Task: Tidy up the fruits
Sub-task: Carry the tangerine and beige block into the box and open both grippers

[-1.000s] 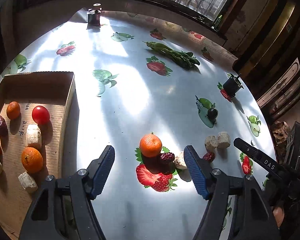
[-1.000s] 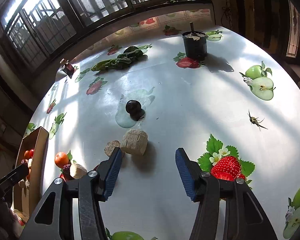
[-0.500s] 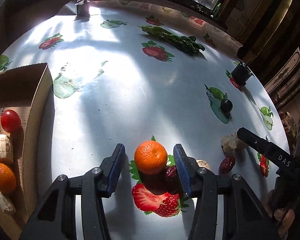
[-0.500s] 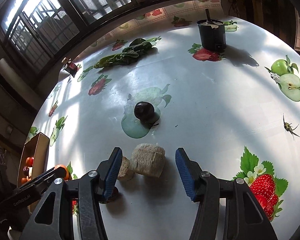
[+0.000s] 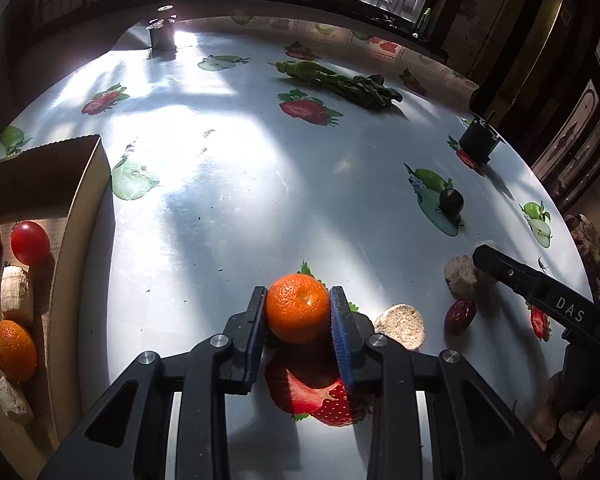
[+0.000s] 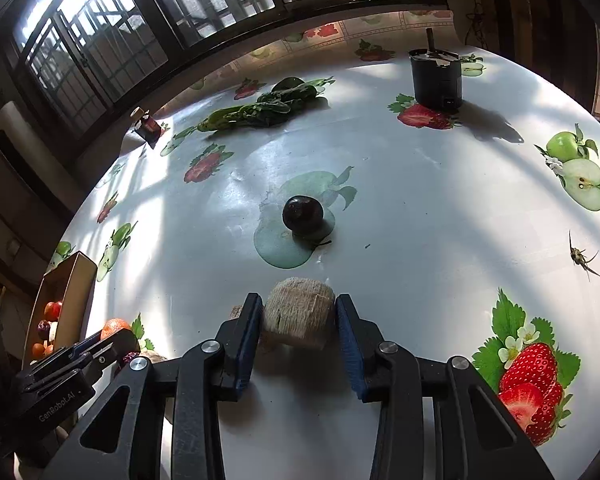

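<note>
An orange mandarin (image 5: 298,308) sits on the fruit-print tablecloth with my left gripper (image 5: 298,296) shut on it, a pad pressed to each side. In the right wrist view a beige fibrous chunk (image 6: 298,316) lies between the fingers of my right gripper (image 6: 298,302). Its jaws are closing and both pads touch the chunk. A second beige piece (image 6: 238,312) is half hidden behind the left finger. A dark plum (image 6: 303,211) lies further out. A beige slice (image 5: 400,326) and a red date (image 5: 460,314) lie right of the mandarin.
A cardboard box (image 5: 80,208) at the left holds a tomato (image 5: 30,242), mandarins (image 5: 14,350) and beige chunks (image 5: 17,294). Leafy greens (image 5: 340,84) and a small bottle (image 5: 162,32) lie at the far side, a black container (image 6: 438,76) far right. The table edge curves close at right.
Both grippers dropped lower and narrowed. The left closed around the mandarin and now grips it. The right came up around the beige chunk and its fingers closed in to touch it.
</note>
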